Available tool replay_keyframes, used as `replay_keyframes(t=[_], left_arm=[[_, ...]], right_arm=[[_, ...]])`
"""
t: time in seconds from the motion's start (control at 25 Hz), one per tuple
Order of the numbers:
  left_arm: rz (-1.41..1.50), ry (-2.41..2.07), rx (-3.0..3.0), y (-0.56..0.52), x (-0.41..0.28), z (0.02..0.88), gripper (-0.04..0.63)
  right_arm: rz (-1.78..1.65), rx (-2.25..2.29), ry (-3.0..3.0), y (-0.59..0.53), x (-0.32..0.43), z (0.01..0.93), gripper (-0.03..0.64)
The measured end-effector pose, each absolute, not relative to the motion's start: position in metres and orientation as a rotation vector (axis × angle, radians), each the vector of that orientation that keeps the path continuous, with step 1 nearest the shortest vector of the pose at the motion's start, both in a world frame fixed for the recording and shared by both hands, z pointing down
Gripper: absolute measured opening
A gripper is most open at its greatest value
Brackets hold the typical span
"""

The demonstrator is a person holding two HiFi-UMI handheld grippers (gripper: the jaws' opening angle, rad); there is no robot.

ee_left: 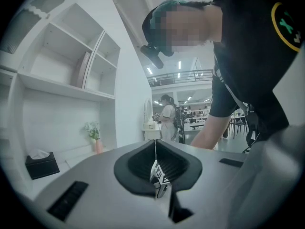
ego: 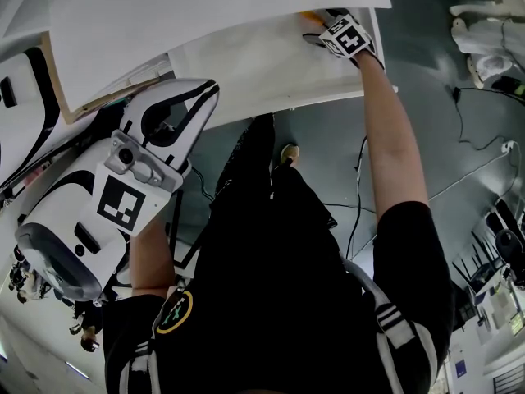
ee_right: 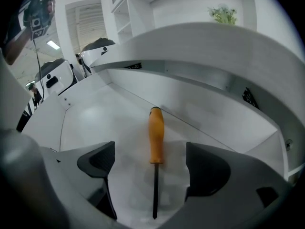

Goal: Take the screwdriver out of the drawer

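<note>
A screwdriver (ee_right: 156,137) with an orange handle and a dark shaft lies flat on the floor of the open white drawer (ee_right: 95,123). My right gripper (ee_right: 152,168) points down into the drawer. It is open, with the screwdriver between its dark pads (ee_right: 205,168) and a gap on each side. From the head view, the right gripper (ego: 324,31) reaches into the drawer (ego: 246,64) and a bit of the orange handle (ego: 310,16) shows beside it. My left gripper (ego: 176,113) hangs near the drawer's front left corner. In its own view the left gripper (ee_left: 155,151) is shut and empty.
A white countertop (ego: 205,6) overhangs the drawer. The left gripper view shows white wall shelves (ee_left: 71,89), a black tissue box (ee_left: 42,163), a small plant in a vase (ee_left: 95,140) and a person standing far off (ee_left: 167,118). Cables (ego: 484,154) lie on the floor.
</note>
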State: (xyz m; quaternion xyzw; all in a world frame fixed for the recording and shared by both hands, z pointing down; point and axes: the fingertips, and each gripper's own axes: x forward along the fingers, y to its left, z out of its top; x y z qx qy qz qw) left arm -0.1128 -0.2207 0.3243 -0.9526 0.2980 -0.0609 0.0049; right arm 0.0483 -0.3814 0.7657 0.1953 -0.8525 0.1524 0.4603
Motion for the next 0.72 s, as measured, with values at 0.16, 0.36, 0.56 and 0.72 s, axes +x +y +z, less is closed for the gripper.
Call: replay_keyframes(t=[0.16,0.36,0.56,0.72], left_arm=[[-0.195,0.937,-2.984,-0.2196,-0.1134,0.3261,0.022],[-0.192,0.941,-2.987,-0.2205,-0.1121,0.3258,0.021],[-0.198,0.944,-2.989,-0.2211,-0.1131,0.3269,0.023],[-0.194,0.941,-2.99,-0.2215,-0.1116,0.3259,0.023]], right_arm=[[0.361,0.484,-2.099,-0.3829,0.0461,0.7668,0.464],[0.344,0.502,-2.088,-0.386,0.0489,0.7663,0.402],[0.344,0.509,-2.095,-0.385,0.0475,0.7653,0.373],[0.341,0.515,-2.095,-0.3841,0.0481,0.7635,0.323]])
